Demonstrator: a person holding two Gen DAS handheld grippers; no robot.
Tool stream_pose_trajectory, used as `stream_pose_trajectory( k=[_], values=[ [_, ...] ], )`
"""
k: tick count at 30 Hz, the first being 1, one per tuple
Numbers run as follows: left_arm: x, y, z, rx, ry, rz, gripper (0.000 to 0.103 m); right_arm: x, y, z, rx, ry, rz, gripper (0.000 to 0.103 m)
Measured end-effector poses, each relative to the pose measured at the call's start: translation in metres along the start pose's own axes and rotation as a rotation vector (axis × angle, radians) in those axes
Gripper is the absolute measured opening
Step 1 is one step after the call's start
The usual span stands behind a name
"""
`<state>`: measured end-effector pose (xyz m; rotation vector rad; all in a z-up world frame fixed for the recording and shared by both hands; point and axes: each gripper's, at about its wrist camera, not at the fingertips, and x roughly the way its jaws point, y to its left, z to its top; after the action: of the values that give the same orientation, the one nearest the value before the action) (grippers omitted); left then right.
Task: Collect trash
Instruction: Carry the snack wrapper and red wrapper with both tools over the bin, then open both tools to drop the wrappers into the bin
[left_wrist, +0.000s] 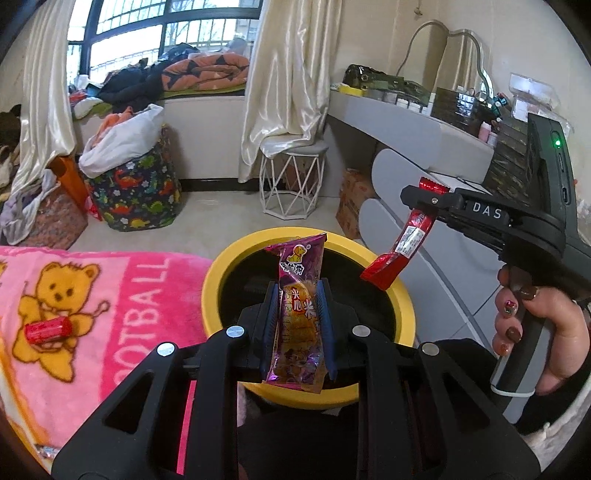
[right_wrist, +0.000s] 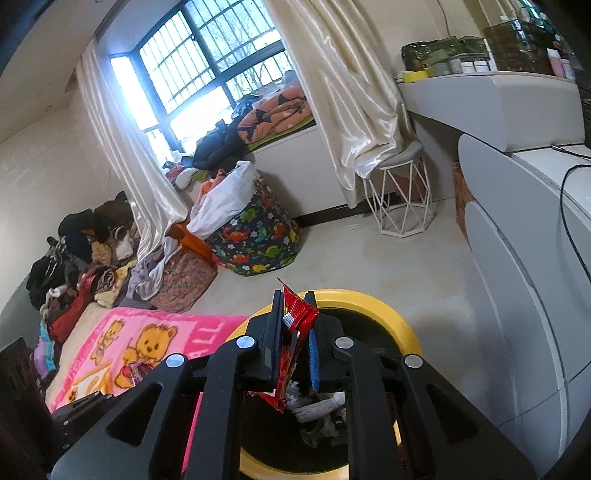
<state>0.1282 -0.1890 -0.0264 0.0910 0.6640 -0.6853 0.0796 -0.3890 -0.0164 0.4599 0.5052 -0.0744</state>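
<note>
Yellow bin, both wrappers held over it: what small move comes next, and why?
Probably open both tongs. The left tongs pinch the purple snack wrapper above the yellow bin, and the right tongs pinch the red wrapper over its rim, so both should drop in.

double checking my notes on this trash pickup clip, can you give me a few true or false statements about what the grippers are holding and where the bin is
1. The left gripper is shut on a purple snack wrapper. True.
2. The right gripper is open with nothing in it. False: it is shut on a red wrapper.
3. The yellow-rimmed bin stands beside the pink bear blanket. True.
4. The bin holds nothing. False: the right wrist view shows white crumpled trash inside it.
5. A small red item lies on the blanket. True.
6. The purple wrapper lies at the bottom of the bin. False: it is clamped between the pads, above the bin's opening.
</note>
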Motion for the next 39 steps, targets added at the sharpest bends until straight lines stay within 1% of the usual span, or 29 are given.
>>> stream_pose_trajectory(
  k=[12, 14, 24, 28, 29, 30, 31, 32, 33, 34, 35, 36, 38, 39],
  values=[
    [0.027, -0.011, 0.002, 0.027, 0.033, -0.014, 0.015, 0.005, -0.014, -0.001, 0.019, 0.008, -0.023, 0.011],
    [0.032, -0.011, 0.002, 0.024, 0.041, -0.015, 0.015, 0.003, -0.013, -0.005, 0.018, 0.011, -0.027, 0.011],
    [0.061, -0.006, -0.002, 0.009, 0.105, -0.023, 0.015, 0.016, -0.021, -0.013, 0.046, 0.059, -0.027, 0.014],
    [0.072, -0.004, -0.005, 0.003, 0.135, -0.014, 0.016, 0.021, -0.021, -0.013, 0.056, 0.075, -0.014, 0.014],
    [0.076, -0.001, -0.006, -0.007, 0.144, -0.015, 0.016, 0.022, -0.022, -0.014, 0.061, 0.078, -0.016, 0.014],
    [0.078, 0.0, -0.006, -0.015, 0.149, -0.016, 0.016, 0.024, -0.023, -0.014, 0.068, 0.084, -0.016, 0.023],
    [0.08, 0.003, -0.006, -0.028, 0.157, -0.02, 0.024, 0.025, -0.025, -0.014, 0.084, 0.095, -0.017, 0.03],
    [0.083, 0.005, -0.005, -0.043, 0.165, -0.024, 0.037, 0.025, -0.028, -0.012, 0.099, 0.096, -0.017, 0.04],
    [0.084, 0.007, -0.005, -0.051, 0.168, -0.02, 0.043, 0.024, -0.029, -0.012, 0.106, 0.094, -0.015, 0.044],
    [0.085, 0.009, -0.004, -0.057, 0.172, -0.014, 0.051, 0.024, -0.03, -0.011, 0.11, 0.093, -0.012, 0.045],
    [0.085, 0.009, -0.004, -0.059, 0.174, -0.014, 0.056, 0.023, -0.031, -0.011, 0.113, 0.091, -0.009, 0.047],
    [0.084, 0.009, -0.004, -0.054, 0.17, -0.013, 0.058, 0.022, -0.033, -0.011, 0.117, 0.088, -0.011, 0.049],
    [0.08, 0.009, -0.004, -0.045, 0.156, 0.01, 0.076, 0.021, -0.036, -0.013, 0.13, 0.09, -0.013, 0.052],
    [0.078, 0.008, -0.004, -0.051, 0.152, 0.013, 0.079, 0.021, -0.038, -0.013, 0.132, 0.092, -0.016, 0.052]
  ],
)
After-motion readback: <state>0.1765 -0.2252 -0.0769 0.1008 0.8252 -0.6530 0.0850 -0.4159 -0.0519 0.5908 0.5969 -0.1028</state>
